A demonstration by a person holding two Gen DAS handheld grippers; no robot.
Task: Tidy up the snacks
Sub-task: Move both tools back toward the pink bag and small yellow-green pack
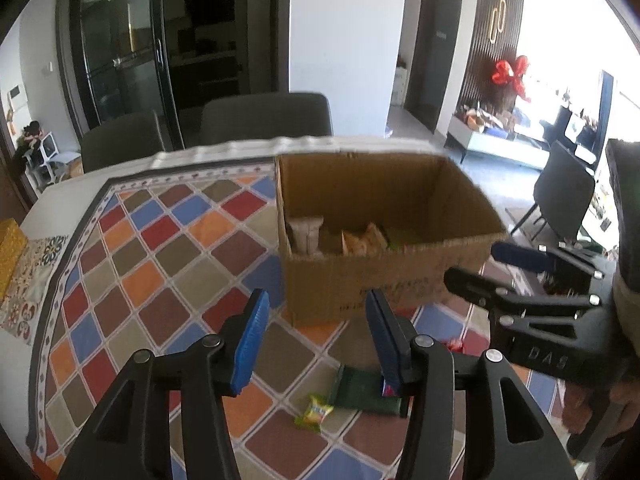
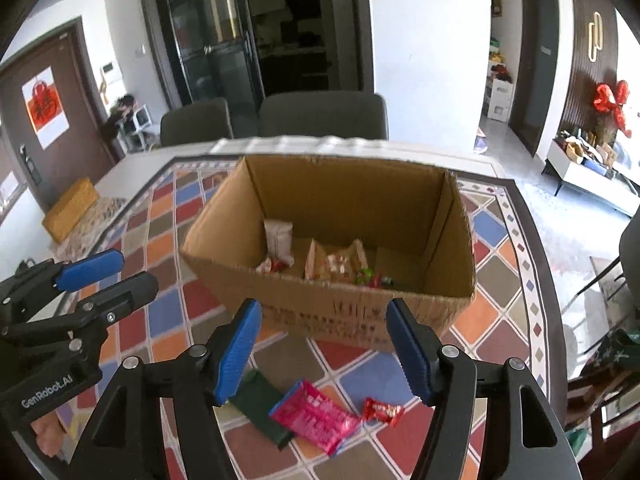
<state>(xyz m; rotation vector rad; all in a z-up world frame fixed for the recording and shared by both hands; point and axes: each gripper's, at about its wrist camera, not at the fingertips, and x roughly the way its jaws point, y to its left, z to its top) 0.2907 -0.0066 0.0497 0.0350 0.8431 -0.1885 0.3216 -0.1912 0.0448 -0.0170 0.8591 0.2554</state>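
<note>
Both tools, left tool (image 1: 316, 344) and right tool (image 2: 326, 346), are hanging spread and empty near the cardboard box (image 2: 332, 312); pink packet (image 2: 316, 418), green packet (image 2: 262, 408) and red candy (image 2: 382, 411) are lying overlapped on the desk (image 2: 160, 280), so I'm risking pinching two at once.

Bright dining room with a patterned tablecloth

A table (image 2: 132, 172) wears a diamond-check cloth (image 1: 132, 264) in red, blue, orange and brown, with two grey chairs (image 2: 324, 116) behind it. Beyond stand a white wall (image 2: 424, 48), a dark glass-door cabinet (image 2: 208, 40) and a dark doorway (image 2: 534, 60). At the left, a brown door (image 2: 52, 120) carries a red and white poster (image 2: 44, 106). At the right, a slatted dark panel (image 1: 500, 20) holds a red bow (image 1: 510, 74) above a low white sideboard (image 2: 592, 176), washed in strong daylight. The floor (image 2: 516, 168) is pale.
</note>
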